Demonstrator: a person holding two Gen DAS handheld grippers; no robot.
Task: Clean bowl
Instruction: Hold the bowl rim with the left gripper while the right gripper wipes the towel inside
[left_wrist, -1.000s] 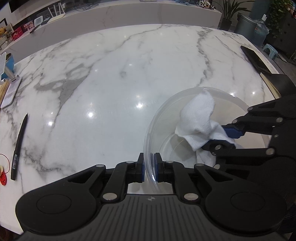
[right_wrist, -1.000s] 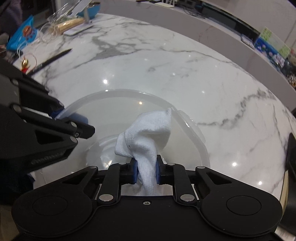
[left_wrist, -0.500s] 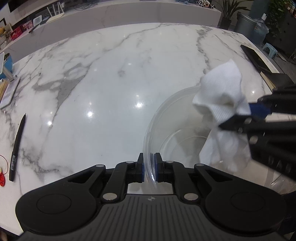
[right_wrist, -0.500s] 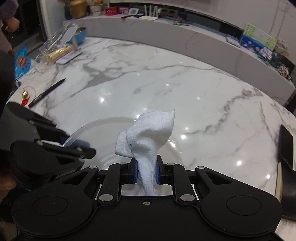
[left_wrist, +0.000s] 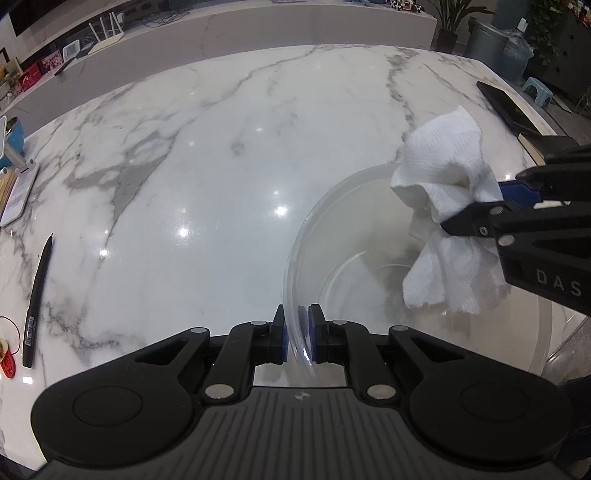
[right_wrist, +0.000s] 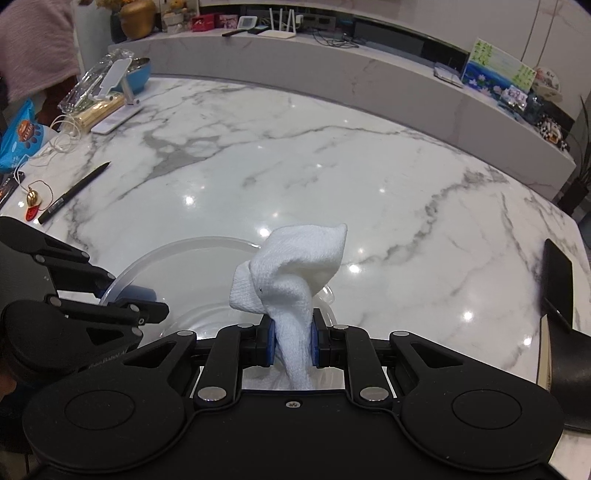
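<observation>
Item: clear bowl (left_wrist: 369, 229), near right on marble counter (left_wrist: 221, 147); my left gripper (left_wrist: 297, 332) pinches its rim. Right gripper (right_wrist: 291, 343) clamps white cloth (right_wrist: 291, 266), lifted above. Wipe seemingly done; next, set cloth aside.

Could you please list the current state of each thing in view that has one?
clear bowl: upright on the marble, rim pinched by left gripper
white cloth: bunched, lifted above the bowl, clamped in right gripper
pen: lying flat
phone: flat, screen dark
</observation>
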